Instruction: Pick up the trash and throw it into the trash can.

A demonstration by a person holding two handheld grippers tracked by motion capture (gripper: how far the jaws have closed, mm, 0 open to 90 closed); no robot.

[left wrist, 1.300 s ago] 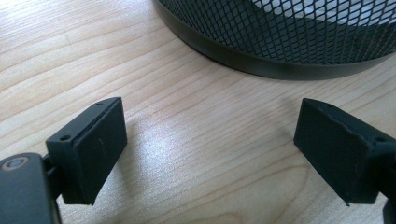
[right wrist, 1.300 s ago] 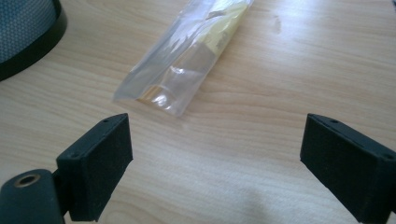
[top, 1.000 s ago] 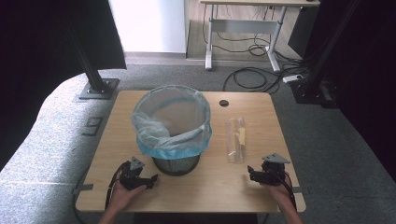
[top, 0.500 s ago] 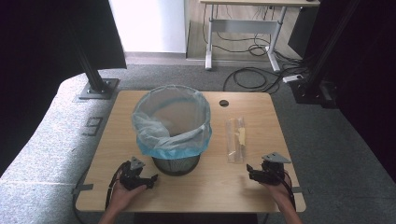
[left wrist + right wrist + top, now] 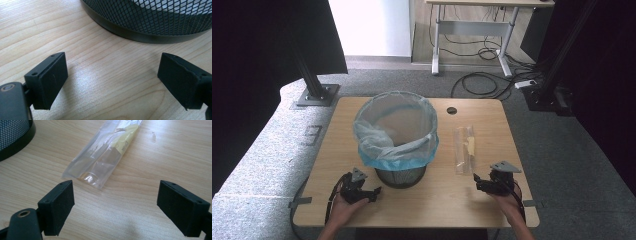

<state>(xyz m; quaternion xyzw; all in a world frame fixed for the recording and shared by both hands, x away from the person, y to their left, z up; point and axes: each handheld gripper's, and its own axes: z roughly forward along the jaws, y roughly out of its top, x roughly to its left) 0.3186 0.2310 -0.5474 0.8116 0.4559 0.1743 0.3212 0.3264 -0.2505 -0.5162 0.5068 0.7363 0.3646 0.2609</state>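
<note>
Now both tongs are held wide and empty: left tongs by the bin, right tongs just short of the packet, which lies flat on the table beside the bin. Risk, prob.: thin slick plastic could be pinched off-centre & slip, or be pushed away.

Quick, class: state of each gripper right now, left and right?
Left gripper: open, holding nothing, jaws wide apart near the mesh bin.
Right gripper: open, holding nothing, jaws wide apart just short of the clear plastic packet.
</note>
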